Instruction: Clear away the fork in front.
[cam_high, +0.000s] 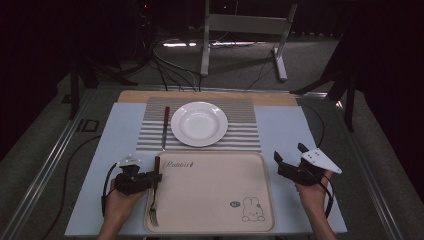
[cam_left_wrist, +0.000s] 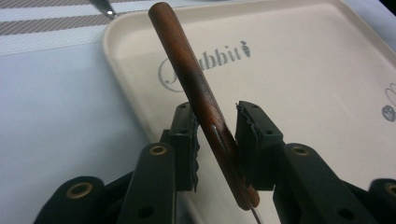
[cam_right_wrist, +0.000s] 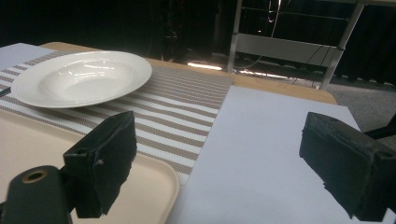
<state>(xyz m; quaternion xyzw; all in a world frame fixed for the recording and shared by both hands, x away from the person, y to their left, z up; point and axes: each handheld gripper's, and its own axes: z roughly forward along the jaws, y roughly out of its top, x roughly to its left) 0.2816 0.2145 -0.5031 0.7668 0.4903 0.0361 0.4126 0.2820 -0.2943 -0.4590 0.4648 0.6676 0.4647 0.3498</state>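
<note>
A fork (cam_high: 155, 197) with a dark wooden handle (cam_left_wrist: 187, 70) lies along the left side of the beige tray (cam_high: 215, 200), tines toward the near edge. My left gripper (cam_high: 154, 177) comes in from the left with the handle between its jaws. In the left gripper view (cam_left_wrist: 217, 111) the handle leans on the right pad, and a thin gap shows at the left pad (cam_left_wrist: 189, 140), so the jaws stand open around it. My right gripper (cam_high: 289, 152) hovers just right of the tray, open and empty (cam_right_wrist: 217, 140).
A white plate (cam_high: 199, 123) sits on a striped placemat (cam_high: 240, 135) behind the tray, with a dark-handled knife (cam_high: 165, 127) to its left. The tray (cam_left_wrist: 303, 70) carries a rabbit print (cam_high: 252, 210). A pale blue sheet (cam_high: 285, 125) covers the table. Cables and a stand lie beyond.
</note>
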